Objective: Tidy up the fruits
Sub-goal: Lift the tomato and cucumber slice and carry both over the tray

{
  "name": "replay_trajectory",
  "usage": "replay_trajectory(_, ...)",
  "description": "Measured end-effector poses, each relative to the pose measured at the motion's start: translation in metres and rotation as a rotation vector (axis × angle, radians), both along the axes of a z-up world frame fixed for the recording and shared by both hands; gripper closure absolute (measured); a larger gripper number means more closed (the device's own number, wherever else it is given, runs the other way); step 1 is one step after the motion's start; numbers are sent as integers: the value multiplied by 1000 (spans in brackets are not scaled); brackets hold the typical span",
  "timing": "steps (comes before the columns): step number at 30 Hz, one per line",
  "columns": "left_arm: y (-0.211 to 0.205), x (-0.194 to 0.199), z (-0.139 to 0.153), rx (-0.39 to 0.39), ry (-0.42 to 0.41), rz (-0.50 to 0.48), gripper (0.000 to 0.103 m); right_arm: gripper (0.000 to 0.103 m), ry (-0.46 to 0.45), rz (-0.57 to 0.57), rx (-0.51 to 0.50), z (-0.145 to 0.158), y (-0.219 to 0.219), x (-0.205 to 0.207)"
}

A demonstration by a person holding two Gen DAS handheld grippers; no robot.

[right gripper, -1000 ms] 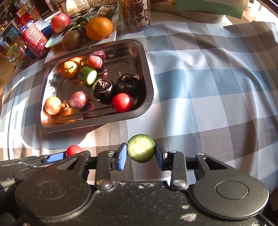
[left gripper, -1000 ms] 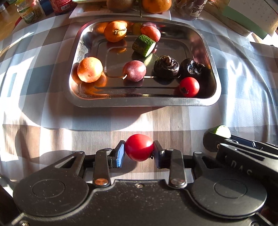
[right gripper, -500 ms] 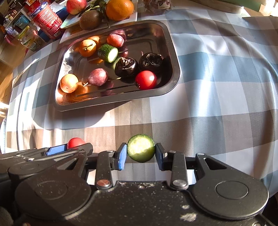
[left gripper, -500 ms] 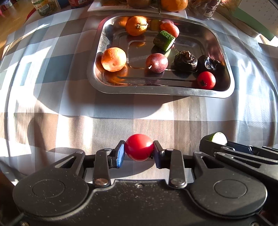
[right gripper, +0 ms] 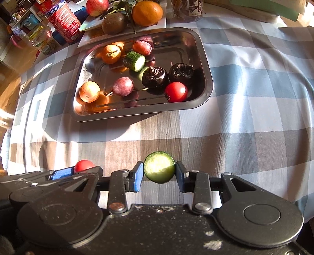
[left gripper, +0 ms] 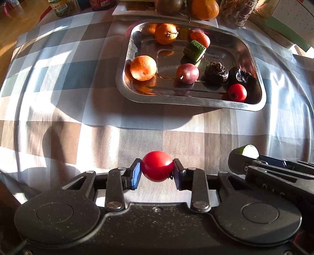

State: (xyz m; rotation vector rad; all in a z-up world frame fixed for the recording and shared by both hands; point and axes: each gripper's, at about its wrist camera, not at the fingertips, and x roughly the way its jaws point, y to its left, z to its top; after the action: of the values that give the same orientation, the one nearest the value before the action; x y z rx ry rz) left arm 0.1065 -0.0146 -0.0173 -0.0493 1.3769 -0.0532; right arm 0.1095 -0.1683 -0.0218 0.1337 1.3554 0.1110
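Note:
My left gripper [left gripper: 157,169] is shut on a red tomato [left gripper: 157,165], held above the checked cloth, well in front of the steel tray [left gripper: 196,103]. My right gripper [right gripper: 159,171] is shut on a cucumber piece [right gripper: 159,166], cut face toward the camera, beside the left gripper. The tray [right gripper: 137,115] holds two oranges [right gripper: 89,94], a purple plum [right gripper: 123,89], a cucumber piece [right gripper: 134,60], two dark water chestnuts [right gripper: 155,76], a red tomato [right gripper: 176,91] and a reddish fruit [right gripper: 142,48]. The held tomato also shows in the right wrist view [right gripper: 84,165], and the held cucumber in the left wrist view [left gripper: 248,151].
Behind the tray a white plate [right gripper: 86,26] carries an apple [right gripper: 97,6], a kiwi [right gripper: 113,23] and an orange [right gripper: 147,12]. A red can [right gripper: 63,19] and jars [right gripper: 44,40] stand at the far left. A jar [right gripper: 188,8] and green book [left gripper: 284,31] are at the back.
Both grippers have drawn back from the tray and shifted left, still holding the tomato and the cucumber. The tray now looks farther and more to the right in the left wrist view.

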Motion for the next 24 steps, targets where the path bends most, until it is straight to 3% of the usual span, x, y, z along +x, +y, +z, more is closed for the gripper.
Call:
replay_trajectory(8,7,8,19,-24,-31,8,61,67,-32,4,12,13,3,1)
replay_trajectory(18,22,44,38,-57,-79,52,61,67,-62,-75,21,29,-7,26)
replay_trajectory(24,22,73,53,-33,-159,81,61,67,-94,-138,30,45,-16,51)
